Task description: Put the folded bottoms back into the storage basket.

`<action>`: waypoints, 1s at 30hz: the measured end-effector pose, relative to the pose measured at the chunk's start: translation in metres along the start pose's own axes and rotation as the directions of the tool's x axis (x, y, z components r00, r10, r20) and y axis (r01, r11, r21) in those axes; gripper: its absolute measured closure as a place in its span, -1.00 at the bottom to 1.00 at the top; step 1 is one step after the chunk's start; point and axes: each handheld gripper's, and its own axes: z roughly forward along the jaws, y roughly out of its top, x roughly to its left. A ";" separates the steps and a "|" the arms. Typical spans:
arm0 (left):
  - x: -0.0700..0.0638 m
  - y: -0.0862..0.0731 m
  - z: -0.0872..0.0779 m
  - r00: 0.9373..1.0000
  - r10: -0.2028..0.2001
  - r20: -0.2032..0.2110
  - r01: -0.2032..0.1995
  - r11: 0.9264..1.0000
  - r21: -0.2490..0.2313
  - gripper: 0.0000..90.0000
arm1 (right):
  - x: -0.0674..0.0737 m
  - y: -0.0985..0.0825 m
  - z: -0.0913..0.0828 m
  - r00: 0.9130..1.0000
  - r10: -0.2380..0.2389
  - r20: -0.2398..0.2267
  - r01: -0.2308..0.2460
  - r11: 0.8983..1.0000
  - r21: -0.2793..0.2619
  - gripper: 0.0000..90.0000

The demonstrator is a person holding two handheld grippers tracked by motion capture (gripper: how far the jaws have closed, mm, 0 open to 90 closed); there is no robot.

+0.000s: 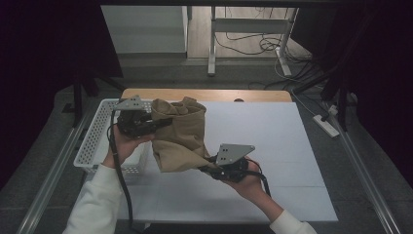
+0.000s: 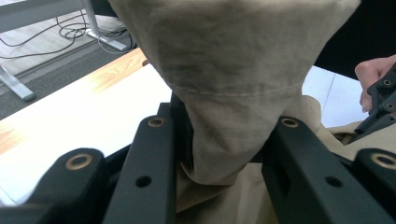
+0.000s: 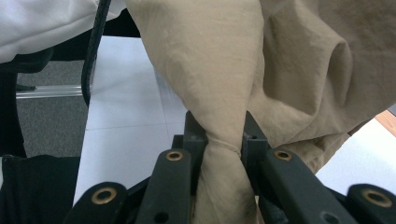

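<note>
One tan cloth (image 1: 179,139), one white basket (image 1: 97,134), one white table (image 1: 272,146) and two tools: left (image 1: 158,123), right (image 1: 204,168).

We see a white perforated plastic basket (image 1: 95,139) standing at the left edge of a white board (image 1: 272,146) that covers most of a wooden table (image 1: 204,94). Beyond the table, we see grey floor, a white desk frame (image 1: 251,27) with loose black cables (image 1: 253,44), and a white power strip (image 1: 327,125) lying at right.

A lab: white-topped test table (image 1: 253,146), loose floor cables (image 1: 253,44), power strip (image 1: 325,125).
</note>
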 end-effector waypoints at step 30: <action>0.005 0.002 -0.027 0.999 -0.003 -0.043 0.003 1.000 -0.015 0.58 | -0.002 0.016 0.013 1.000 -0.018 -0.021 0.018 0.999 -0.029 0.72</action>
